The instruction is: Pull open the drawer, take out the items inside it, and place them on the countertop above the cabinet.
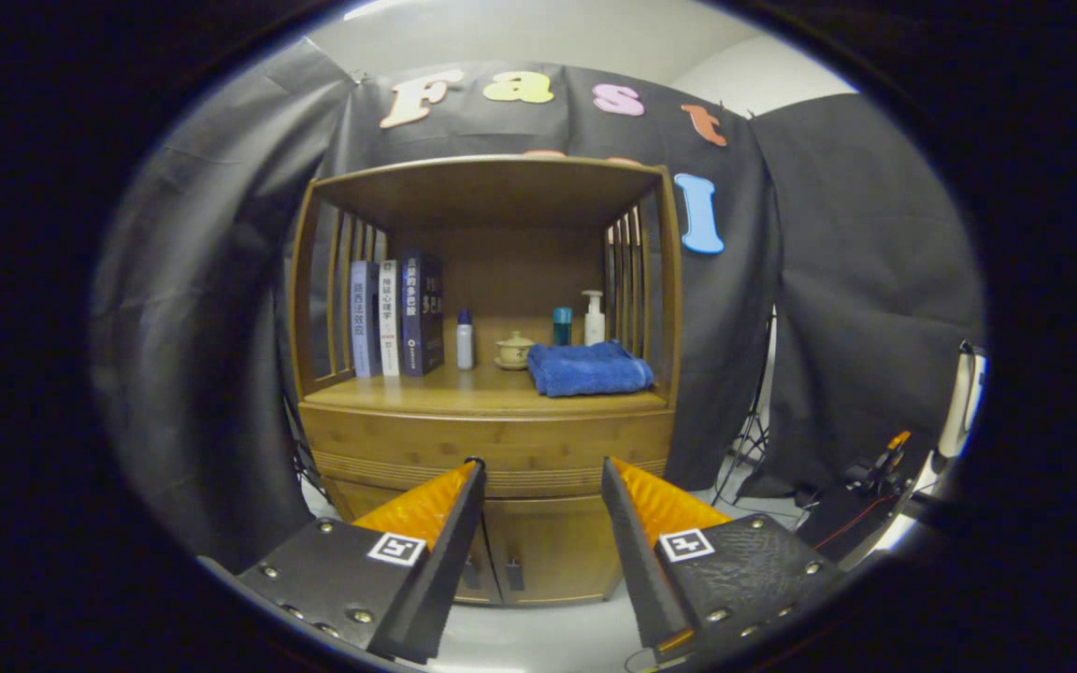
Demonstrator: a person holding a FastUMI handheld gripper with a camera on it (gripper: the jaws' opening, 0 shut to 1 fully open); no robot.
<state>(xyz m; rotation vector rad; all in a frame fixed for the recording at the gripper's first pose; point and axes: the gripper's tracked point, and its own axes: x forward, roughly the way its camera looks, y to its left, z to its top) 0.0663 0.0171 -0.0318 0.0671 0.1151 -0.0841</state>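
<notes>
tool (543, 472) nearest, fingers spread, gripping nothing; closed drawer (487, 441) just beyond tips, under countertop (426, 390).

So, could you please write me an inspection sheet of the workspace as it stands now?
Surface: countertop of the wooden cabinet, bare along its front edge.
Job's things: drawer shut; its contents hidden.
Clutter: three upright books, a small white bottle, a lidded cup, a teal bottle, a pump bottle and a folded blue towel on the countertop.
Grippers: gripper open, fingers apart, short of the cabinet, level with the drawer front.
Cables: loose wires and a tripod stand on the floor beside the cabinet.
Surroundings: black cloth wall; two lower doors shut.
</notes>
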